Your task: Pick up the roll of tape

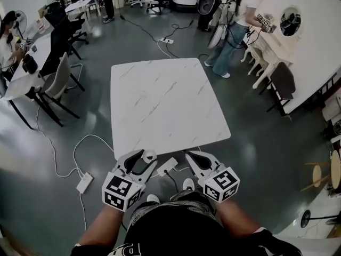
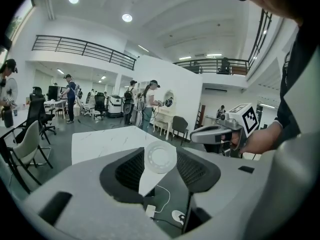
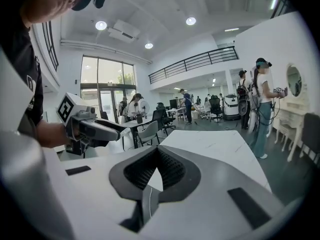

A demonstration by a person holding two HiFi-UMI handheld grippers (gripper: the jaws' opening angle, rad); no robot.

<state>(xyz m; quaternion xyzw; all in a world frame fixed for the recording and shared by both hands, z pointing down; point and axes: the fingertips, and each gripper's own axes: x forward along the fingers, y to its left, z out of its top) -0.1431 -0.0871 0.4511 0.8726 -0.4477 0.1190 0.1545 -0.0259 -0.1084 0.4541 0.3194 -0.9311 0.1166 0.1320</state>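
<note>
- Two grippers were held close in front of the person's body, by the near edge of the white marble table (image 1: 160, 100).
- The left gripper (image 1: 145, 159) was found closed on the roll of tape (image 2: 161, 158), which was pinched right at the jaw tips.
- The roll was shown face-on in the left gripper view, so it was judged to be clamped across its outer rim, with its open centre turned toward the camera.
- In the head view the roll (image 1: 149, 154) was seen at about the table's near edge; it was judged to be carried in the jaws, not resting on the top.
- The right gripper (image 3: 157, 150) was seen with its jaws drawn together at the tips and nothing between them.
- The roll was judged to be small, pale and light, stiff enough as a ring to take a firm squeeze without being crushed.
- Its wound outer face was expected to be smooth and somewhat slippery, and a hold on so narrow a rim was judged prone to twisting.
- A seat deeper on the ribbed pads was judged to be the safer hold.
</note>
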